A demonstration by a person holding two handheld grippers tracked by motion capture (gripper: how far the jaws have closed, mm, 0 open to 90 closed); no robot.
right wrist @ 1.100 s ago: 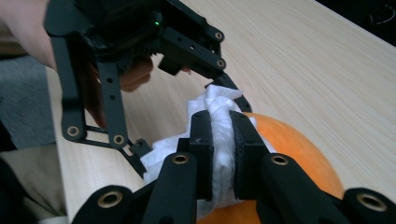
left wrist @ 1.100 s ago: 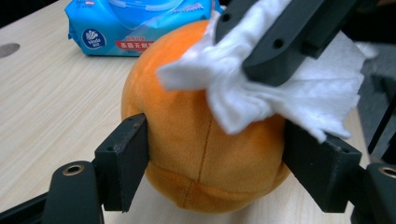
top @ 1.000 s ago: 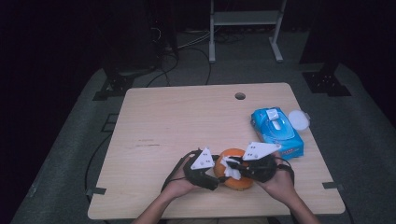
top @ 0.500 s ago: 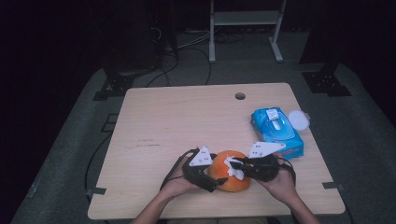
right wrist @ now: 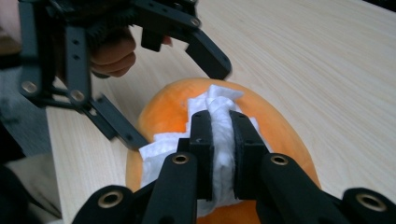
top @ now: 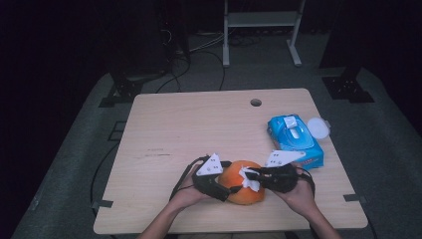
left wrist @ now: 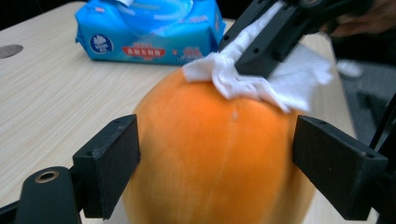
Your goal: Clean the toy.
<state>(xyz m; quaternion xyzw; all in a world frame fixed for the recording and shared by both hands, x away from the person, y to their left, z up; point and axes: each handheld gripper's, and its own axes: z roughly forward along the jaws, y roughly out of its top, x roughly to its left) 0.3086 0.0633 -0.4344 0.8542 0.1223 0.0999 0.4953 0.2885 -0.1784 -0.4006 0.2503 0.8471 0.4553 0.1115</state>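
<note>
Wiping goes on near the table's [top: 164, 129] front edge, where the left gripper [top: 217, 184], jaws just loosened around the orange fruit [top: 238, 190], steadies it so the right gripper [top: 253, 176], clenched on a white wipe [right wrist: 219, 135], can rub its top.

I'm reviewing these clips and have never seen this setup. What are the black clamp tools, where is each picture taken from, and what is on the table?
A person holds a hand-operated two-jaw gripper in each hand; there is no robot arm. The high view looks down on the wooden table. The other two pictures come from cameras riding on each gripper, looking along its jaws. The left gripper straddles an orange fruit, its jaws having just been moving; a slight gap seems to remain beside the pads. The right gripper is shut on a white wipe pressed to the top of the fruit. A blue wipes pack and a white round lid lie at the right.
</note>
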